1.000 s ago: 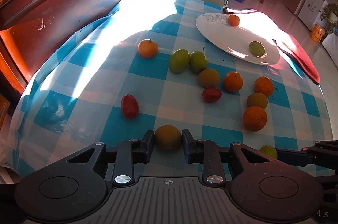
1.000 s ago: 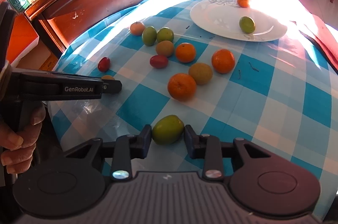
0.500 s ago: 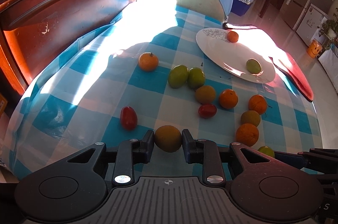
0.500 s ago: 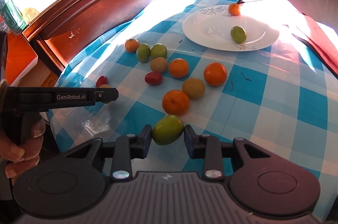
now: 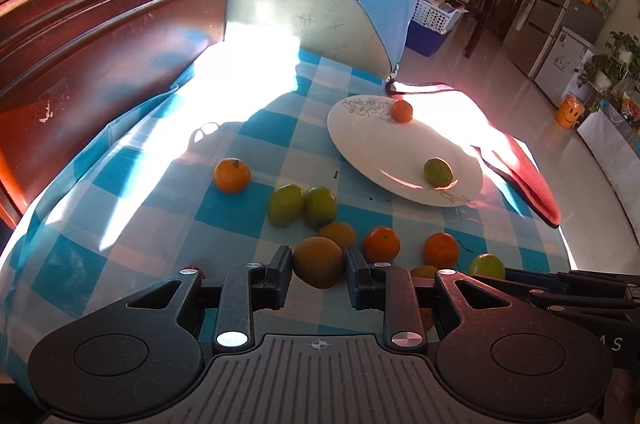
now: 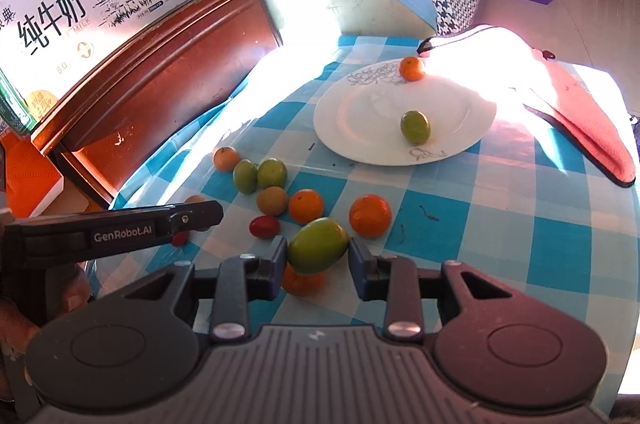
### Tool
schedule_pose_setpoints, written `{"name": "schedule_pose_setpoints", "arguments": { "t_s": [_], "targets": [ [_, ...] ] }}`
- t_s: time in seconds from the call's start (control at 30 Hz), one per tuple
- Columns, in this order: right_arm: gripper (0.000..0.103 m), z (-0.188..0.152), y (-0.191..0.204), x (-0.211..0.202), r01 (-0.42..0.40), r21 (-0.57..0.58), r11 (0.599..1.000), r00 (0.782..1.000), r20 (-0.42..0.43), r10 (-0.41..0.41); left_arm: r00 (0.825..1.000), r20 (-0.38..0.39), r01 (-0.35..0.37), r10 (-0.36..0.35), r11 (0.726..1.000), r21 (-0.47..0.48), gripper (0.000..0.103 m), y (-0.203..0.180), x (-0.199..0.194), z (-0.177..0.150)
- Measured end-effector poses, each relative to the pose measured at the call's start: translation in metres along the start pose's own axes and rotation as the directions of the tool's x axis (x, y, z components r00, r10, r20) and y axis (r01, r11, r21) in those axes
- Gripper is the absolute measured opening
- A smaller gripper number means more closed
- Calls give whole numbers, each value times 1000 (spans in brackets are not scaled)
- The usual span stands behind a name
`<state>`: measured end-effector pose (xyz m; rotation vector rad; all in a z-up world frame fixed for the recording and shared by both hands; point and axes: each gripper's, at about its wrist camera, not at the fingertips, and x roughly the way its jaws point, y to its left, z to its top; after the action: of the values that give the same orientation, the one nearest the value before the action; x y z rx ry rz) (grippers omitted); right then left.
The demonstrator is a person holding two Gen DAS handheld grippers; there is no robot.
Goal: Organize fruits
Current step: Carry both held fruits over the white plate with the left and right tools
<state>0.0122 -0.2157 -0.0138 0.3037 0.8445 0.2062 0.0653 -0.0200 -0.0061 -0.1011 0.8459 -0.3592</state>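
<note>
**Both grippers carry fruit above the checked cloth**

The left gripper [image 5: 318, 274] has its fingers clamped on a brownish-green fruit [image 5: 318, 261], held over the blue-and-white checked worktop [image 5: 168, 208]. The right gripper [image 6: 318, 264] has its fingers clamped on a green fruit [image 6: 318, 250], tilted between the pads and raised above an orange [image 6: 303, 283] lying beneath it. Ahead, a white plate [image 6: 360, 116] holds 2 pieces: a small orange [image 6: 412, 68] at its far rim and a green fruit on the plate [image 6: 415, 126] nearer the middle. Loose fruit lies between the grippers and the plate: 2 green ones [image 6: 259, 175] touching, a red one [image 6: 264, 226], and several oranges [image 6: 370, 215].
</note>
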Motion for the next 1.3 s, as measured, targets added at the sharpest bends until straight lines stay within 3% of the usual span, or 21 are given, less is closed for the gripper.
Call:
{"name": "schedule_pose_setpoints", "arguments": {
  "t_s": [0.2,0.67,1.3],
  "targets": [
    [34,21,-9,3,6,17,1000,1000,15,-6,999,12,36,-36,999,-12,25,-8,9,18],
    [34,76,-47,28,37,95,995,999,27,-40,995,28,88,-92,991,98,25,-41,51,60],
    [34,115,-90,73,92,197,976,995,6,-95,991,16,133,-136,985,109,25,-59,104,94]
  ]
}}
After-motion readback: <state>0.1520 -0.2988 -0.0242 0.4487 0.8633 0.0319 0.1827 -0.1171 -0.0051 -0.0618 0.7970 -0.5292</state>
